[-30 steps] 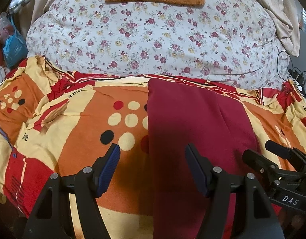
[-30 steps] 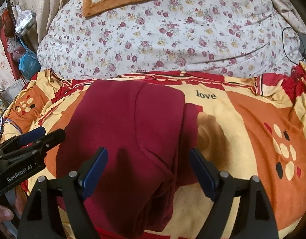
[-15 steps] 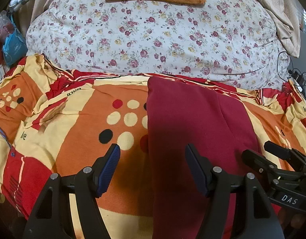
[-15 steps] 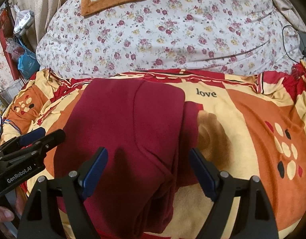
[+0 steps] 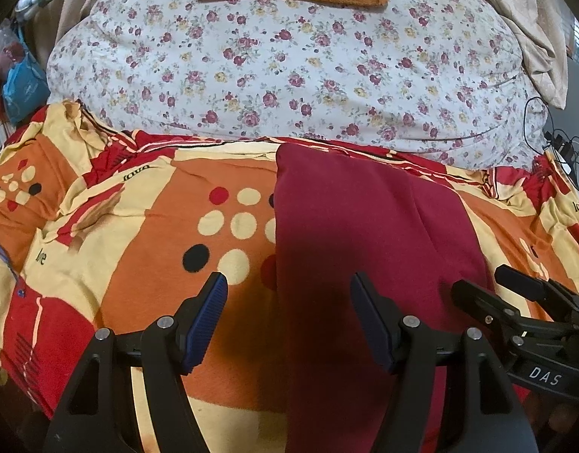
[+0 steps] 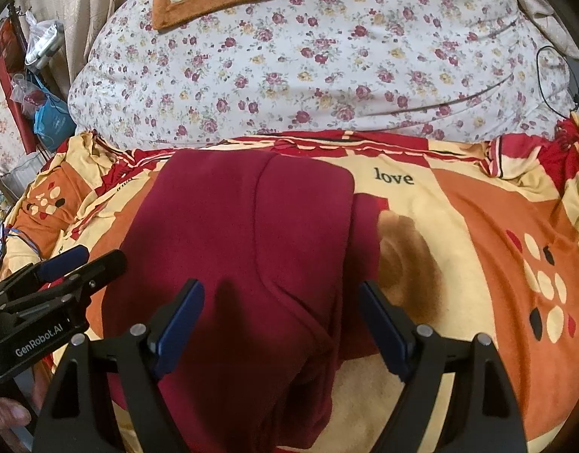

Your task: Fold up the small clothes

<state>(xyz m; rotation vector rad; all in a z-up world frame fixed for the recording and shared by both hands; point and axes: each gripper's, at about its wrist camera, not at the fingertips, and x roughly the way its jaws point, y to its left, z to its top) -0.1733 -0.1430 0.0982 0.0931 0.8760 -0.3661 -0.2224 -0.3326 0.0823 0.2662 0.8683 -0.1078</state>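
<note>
Maroon garment [image 6: 229, 249] — one, folded, on patterned bedspread [image 6: 459, 226]; left gripper [image 5: 289, 313], right gripper [image 6: 281, 317] — both wide, empty.

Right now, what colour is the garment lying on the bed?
Dark maroon red all over, no pattern; the garment shows best in the right wrist view.

No visible change: maroon garment [image 5: 364, 234] and both tools exactly as a second before.
</note>
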